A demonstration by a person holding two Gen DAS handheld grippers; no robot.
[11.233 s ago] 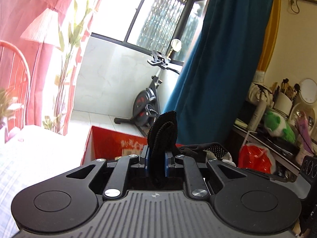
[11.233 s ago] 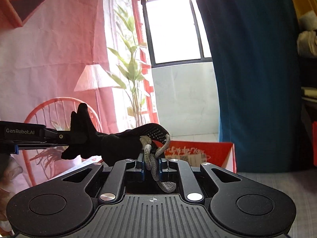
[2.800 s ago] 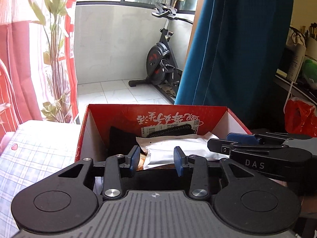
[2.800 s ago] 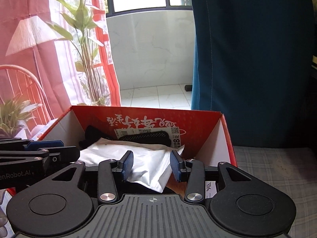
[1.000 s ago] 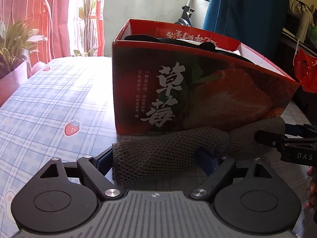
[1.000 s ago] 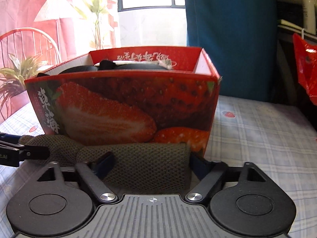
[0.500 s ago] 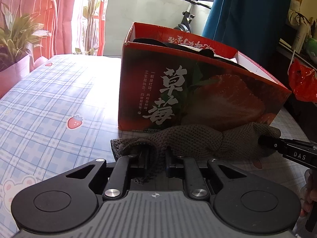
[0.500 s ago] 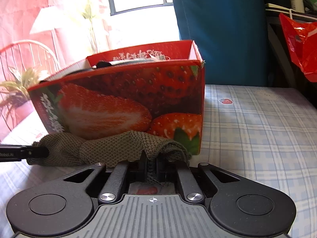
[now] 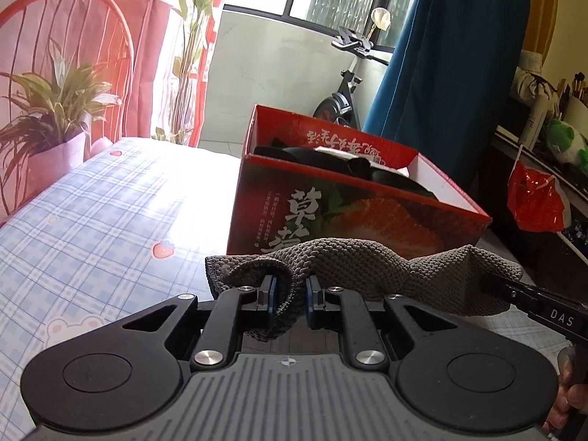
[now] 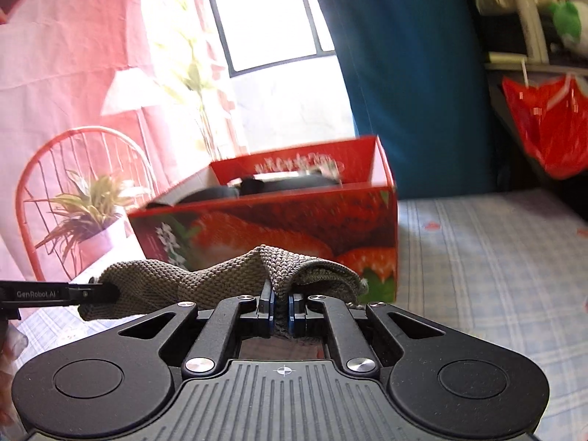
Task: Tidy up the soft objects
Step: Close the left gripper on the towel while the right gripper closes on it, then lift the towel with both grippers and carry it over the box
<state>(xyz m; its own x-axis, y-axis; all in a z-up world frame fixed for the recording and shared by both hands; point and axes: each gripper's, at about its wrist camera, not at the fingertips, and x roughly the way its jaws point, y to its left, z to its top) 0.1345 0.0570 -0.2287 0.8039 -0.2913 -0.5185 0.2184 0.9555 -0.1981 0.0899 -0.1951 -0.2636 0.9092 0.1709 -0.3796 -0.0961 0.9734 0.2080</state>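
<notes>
Two tools, left (image 9: 288,299), right (image 10: 281,310), one knit cloth (image 9: 367,262), one red box (image 9: 352,198)

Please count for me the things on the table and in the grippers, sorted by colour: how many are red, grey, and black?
Red: 1, the strawberry box.
Grey: 1, the knitted cloth, held at one end by the left gripper and at the other by the right gripper.
Black: at least 1, the dark fabric in the box; separate pieces cannot be told.
Total: 3.

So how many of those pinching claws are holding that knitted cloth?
2. The left gripper pinches one end of the knitted cloth; the right gripper pinches the other end, in front of the strawberry box.
</notes>
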